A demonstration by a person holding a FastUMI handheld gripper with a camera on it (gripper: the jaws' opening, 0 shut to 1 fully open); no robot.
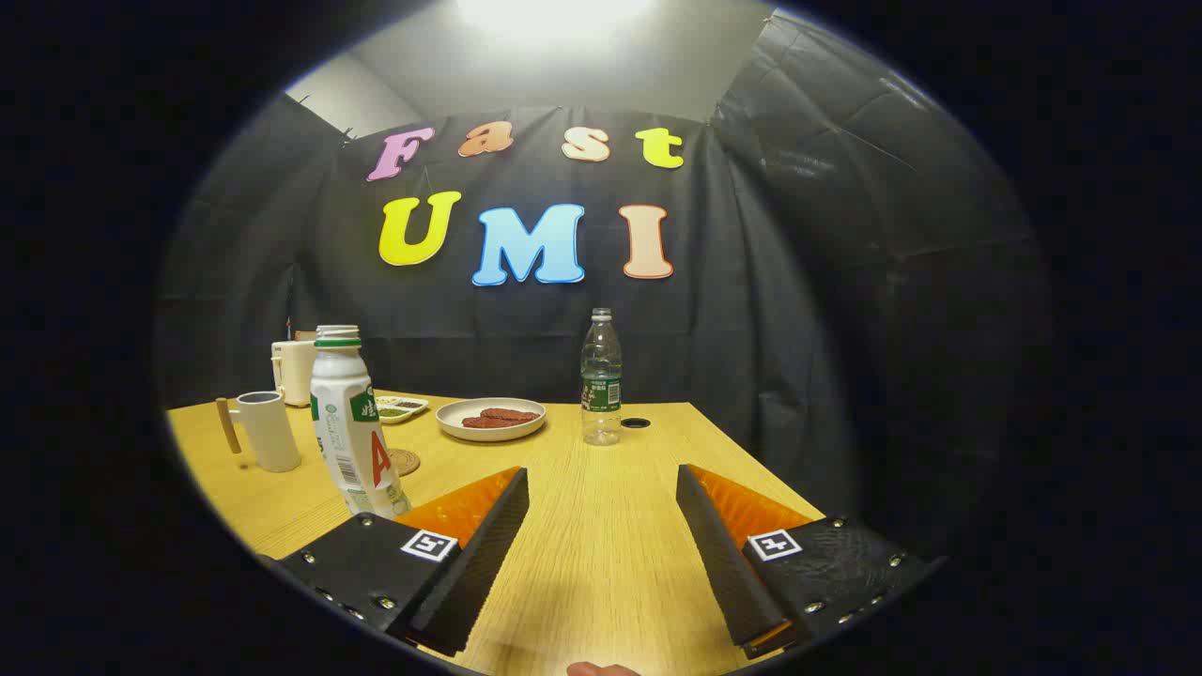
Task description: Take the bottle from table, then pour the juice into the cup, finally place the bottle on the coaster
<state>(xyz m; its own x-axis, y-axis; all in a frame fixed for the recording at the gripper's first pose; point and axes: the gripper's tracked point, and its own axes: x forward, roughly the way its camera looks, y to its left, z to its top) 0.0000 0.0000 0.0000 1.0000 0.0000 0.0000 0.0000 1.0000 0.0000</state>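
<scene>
gripper (pixel 601 498) open over wooden table (pixel 601 563), holding nothing. bottle (pixel 352 422) upright at left finger, coaster (pixel 404 461) and cup (pixel 268 430) beyond. black cloth walls.

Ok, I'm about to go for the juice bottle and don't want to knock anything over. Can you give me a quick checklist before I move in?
1. Fingers open wide enough: ok, the gripper is open with bare table between the fingers.
2. Juice bottle upright: ok, standing by the left finger.
3. Bottle lined up between the fingers: not ok, it sits off to the left.
4. Cap on: ok, the green cap looks closed.
5. Cup ready: ok, upright beyond the bottle; contents cannot tell.
6. Coaster free: ok, nothing on its visible part, just behind the bottle.
</scene>
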